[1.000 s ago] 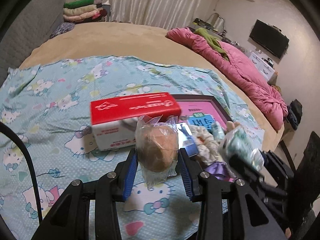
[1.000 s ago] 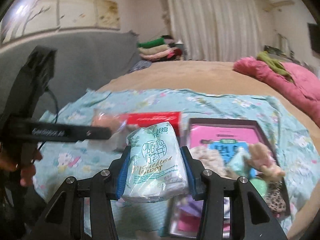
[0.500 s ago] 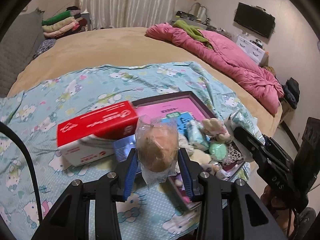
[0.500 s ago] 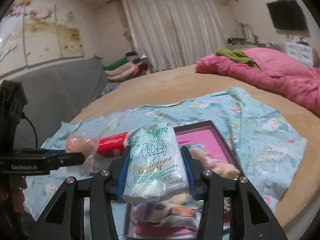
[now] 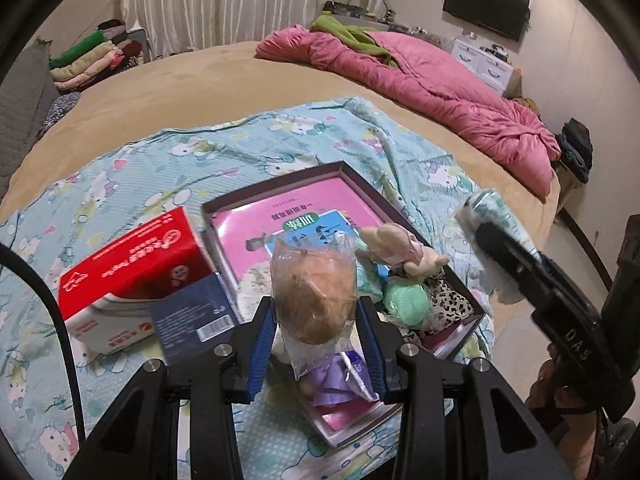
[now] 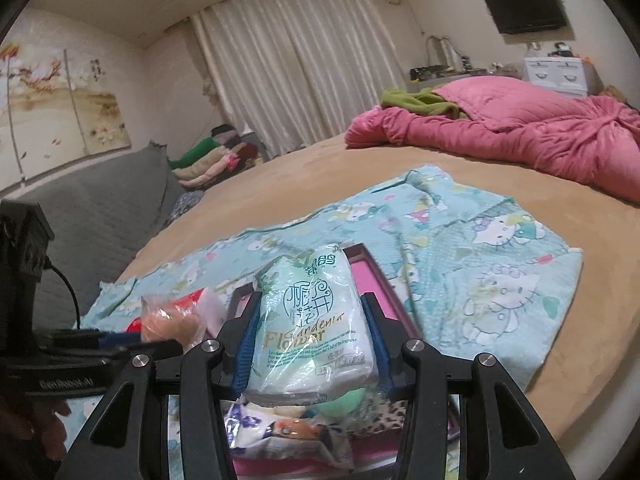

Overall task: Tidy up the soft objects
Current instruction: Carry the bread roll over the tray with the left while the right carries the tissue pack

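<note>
From the left wrist, the left gripper (image 5: 316, 330) is clamped on a clear bag (image 5: 314, 292) holding a brownish soft thing, its make unclear through the plastic. It hangs over the near end of a dark-rimmed tray (image 5: 348, 170) on the bed's cartoon sheet (image 5: 160, 168). The bag hides part of the tray's contents; a plush toy (image 5: 394, 244) and a green ball (image 5: 406, 298) show beside it. A red tissue box (image 5: 132, 256) lies left of the tray. At the right edge the right gripper (image 5: 486, 226) is blurred.

From the right wrist, the right gripper (image 6: 310, 338) squeezes a tissue pack (image 6: 312, 324), which covers most of the tray (image 6: 378, 280). The left gripper (image 6: 160, 344) is cut off at left.
</note>
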A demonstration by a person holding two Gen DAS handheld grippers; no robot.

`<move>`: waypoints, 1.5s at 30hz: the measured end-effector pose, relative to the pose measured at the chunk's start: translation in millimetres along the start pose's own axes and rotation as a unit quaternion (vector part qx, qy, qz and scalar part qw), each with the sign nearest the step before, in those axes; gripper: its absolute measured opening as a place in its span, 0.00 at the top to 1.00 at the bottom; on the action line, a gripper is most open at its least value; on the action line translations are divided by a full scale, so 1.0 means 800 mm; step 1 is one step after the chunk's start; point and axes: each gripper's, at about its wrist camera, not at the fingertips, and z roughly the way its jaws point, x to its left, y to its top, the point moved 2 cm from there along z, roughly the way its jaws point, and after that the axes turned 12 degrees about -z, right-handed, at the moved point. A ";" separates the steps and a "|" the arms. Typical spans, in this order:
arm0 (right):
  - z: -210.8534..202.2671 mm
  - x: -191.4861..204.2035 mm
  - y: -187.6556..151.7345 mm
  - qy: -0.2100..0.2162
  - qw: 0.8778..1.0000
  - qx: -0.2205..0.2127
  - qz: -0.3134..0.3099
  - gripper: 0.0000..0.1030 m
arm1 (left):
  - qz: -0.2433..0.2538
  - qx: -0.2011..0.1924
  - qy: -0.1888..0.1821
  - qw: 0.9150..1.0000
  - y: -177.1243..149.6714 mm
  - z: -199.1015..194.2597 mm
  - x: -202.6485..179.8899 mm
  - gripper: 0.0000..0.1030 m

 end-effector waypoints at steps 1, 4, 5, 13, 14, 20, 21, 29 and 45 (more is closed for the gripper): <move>-0.001 -0.003 0.000 -0.001 1.000 -0.001 0.002 0.52 | 0.001 0.001 0.000 1.000 0.000 0.002 -0.002 0.60; -0.003 -0.009 -0.001 -0.007 1.000 -0.003 0.006 0.52 | 0.004 0.006 0.000 1.000 0.000 0.010 -0.008 0.60; -0.003 -0.011 -0.001 -0.008 1.000 -0.004 0.007 0.52 | 0.005 0.007 0.002 1.000 0.001 0.013 -0.009 0.60; 0.006 -0.003 -0.004 0.007 1.000 0.013 -0.004 0.52 | 0.006 0.024 0.005 1.000 0.003 0.039 -0.012 0.60; 0.008 0.000 -0.006 0.011 1.000 0.017 -0.007 0.52 | 0.005 0.027 0.005 1.000 0.003 0.042 -0.011 0.60; 0.023 0.016 -0.013 0.033 0.998 0.041 -0.025 0.52 | 0.007 0.040 0.009 0.999 0.002 0.058 -0.006 0.60; 0.025 0.016 -0.014 0.034 0.998 0.043 -0.026 0.52 | 0.006 0.042 0.008 0.999 0.002 0.060 -0.005 0.60; 0.039 0.014 -0.024 0.039 0.997 0.063 -0.023 0.52 | 0.002 0.055 0.009 0.998 0.001 0.075 0.004 0.60; 0.071 0.025 -0.038 0.063 0.993 0.093 -0.020 0.52 | -0.004 0.066 0.001 0.998 0.008 0.096 0.017 0.60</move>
